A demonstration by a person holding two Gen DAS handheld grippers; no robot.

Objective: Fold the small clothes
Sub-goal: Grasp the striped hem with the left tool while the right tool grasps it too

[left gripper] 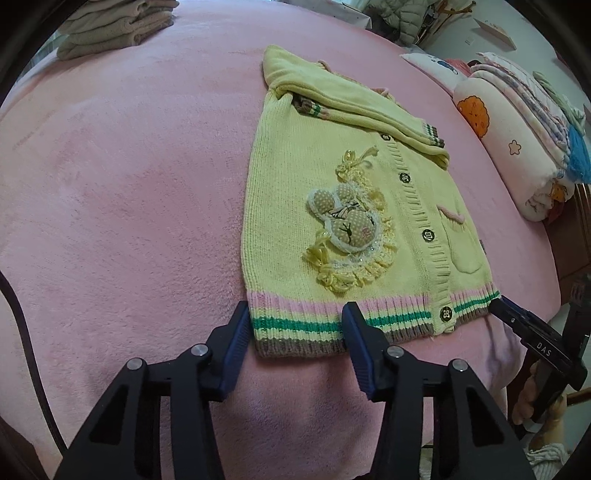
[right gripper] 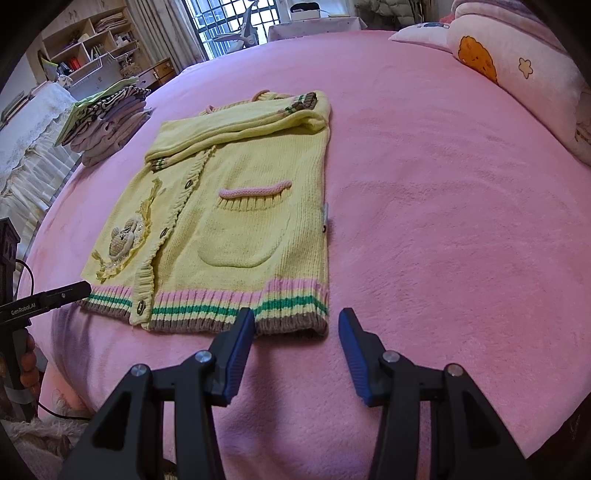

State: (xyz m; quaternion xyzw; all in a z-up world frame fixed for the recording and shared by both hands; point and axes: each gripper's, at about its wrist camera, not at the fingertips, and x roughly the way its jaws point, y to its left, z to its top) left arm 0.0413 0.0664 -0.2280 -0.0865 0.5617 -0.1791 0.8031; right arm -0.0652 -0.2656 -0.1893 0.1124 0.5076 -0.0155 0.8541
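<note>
A small yellow knit cardigan [left gripper: 295,206] with a bunny patch lies flat on the pink blanket, both sleeves folded across its top. It also shows in the right wrist view [right gripper: 251,229], pocket side near. My left gripper [left gripper: 295,325] is open, its jaws standing either side of the left part of the striped hem, low over it. My right gripper [right gripper: 297,325] is open at the hem's right corner, one finger over the hem, the other over bare blanket. Each gripper shows at the edge of the other's view.
The pink blanket [left gripper: 129,184] covers the bed. A stack of folded beige clothes [left gripper: 118,26] lies far left; another folded stack [right gripper: 107,122] too. Pillows and folded bedding [left gripper: 517,129] lie along the right. Shelves and a window [right gripper: 229,22] stand beyond.
</note>
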